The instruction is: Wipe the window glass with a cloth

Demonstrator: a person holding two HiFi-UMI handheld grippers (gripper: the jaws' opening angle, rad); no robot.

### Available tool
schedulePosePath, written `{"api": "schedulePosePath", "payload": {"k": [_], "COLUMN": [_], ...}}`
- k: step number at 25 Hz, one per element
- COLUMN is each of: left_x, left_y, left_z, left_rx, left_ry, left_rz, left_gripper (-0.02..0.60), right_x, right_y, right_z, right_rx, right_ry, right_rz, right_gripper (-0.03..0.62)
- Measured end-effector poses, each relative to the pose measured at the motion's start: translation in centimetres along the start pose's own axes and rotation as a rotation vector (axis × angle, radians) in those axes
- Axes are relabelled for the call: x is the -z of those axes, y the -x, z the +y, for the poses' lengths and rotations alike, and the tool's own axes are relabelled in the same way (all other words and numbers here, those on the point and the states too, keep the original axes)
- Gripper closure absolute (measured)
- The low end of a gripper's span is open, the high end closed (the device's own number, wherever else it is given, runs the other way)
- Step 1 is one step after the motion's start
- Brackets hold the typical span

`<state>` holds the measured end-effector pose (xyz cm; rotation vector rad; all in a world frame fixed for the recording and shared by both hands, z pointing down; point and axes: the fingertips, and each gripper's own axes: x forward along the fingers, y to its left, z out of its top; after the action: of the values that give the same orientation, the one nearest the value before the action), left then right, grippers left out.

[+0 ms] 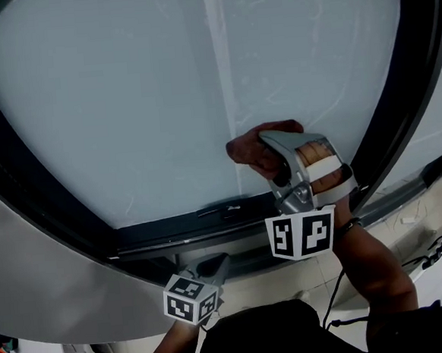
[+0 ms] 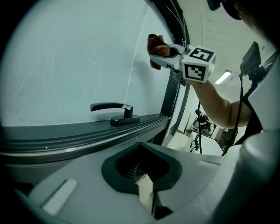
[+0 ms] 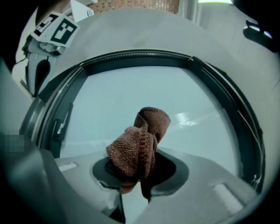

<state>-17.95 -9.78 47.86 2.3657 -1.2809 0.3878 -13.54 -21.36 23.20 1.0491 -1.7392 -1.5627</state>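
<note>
While clamping the cloth (image 1: 242,149) in the right gripper (image 1: 268,148), presses it on window glass (image 1: 124,103), five o'clock. Holds left gripper (image 1: 216,265) closed, empty.

Head view: soft, even light thru frosted glass (image 1: 124,103), pale blue-grey, no hard shadows. Faint streaks catch light right of centre. Frame (image 1: 49,216) near black vs bright pane. Bottom of pic dim, torso (image 1: 272,335) almost a silhouette. Heavy fisheye, frame bows into an arc.

Left gripper view: glass washed out, strip light (image 2: 223,77) glowing in room at right. Corners vignetted black. Left gripper (image 2: 151,199) close to lens, soft; handle (image 2: 114,111) sharp.

Right gripper view: cloth (image 3: 140,144) sharp, weave clear, underside shaded. Small glare patch (image 3: 188,119) on glass. Black vignette at left & corners, edges smeared.
</note>
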Motion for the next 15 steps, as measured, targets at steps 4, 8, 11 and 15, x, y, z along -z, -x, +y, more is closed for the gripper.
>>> {"api": "schedulePosePath", "payload": {"k": [4, 8, 11, 15], "left_x": [-0.3, -0.1, 0.0, -0.2], "left_y": [0.4, 1.1, 1.5, 1.6], "left_z": [0.2, 0.5, 0.9, 0.9], "left_rx": [-0.005, -0.016, -0.026, -0.028], "left_ry": [-0.001, 0.011, 0.02, 0.019], "left_rz": [-0.018, -0.026, -0.036, -0.054], "left_gripper": [0.565, 0.565, 0.565, 0.565], "right_x": [-1.1, -2.4, -2.9, -2.8], "right_y": [-1.6, -3.0, -3.9, -5.5], "right_z": [-5.0, -8.9, -10.6, -10.9], "right_rx": [0.122, 0.198, 0.232, 0.25], "right_ry": [0.01, 0.036, 0.049, 0.057], "right_rz": [-0.005, -0.012, -0.006, 0.021], "right_gripper": [0.494, 0.494, 0.494, 0.494]}}
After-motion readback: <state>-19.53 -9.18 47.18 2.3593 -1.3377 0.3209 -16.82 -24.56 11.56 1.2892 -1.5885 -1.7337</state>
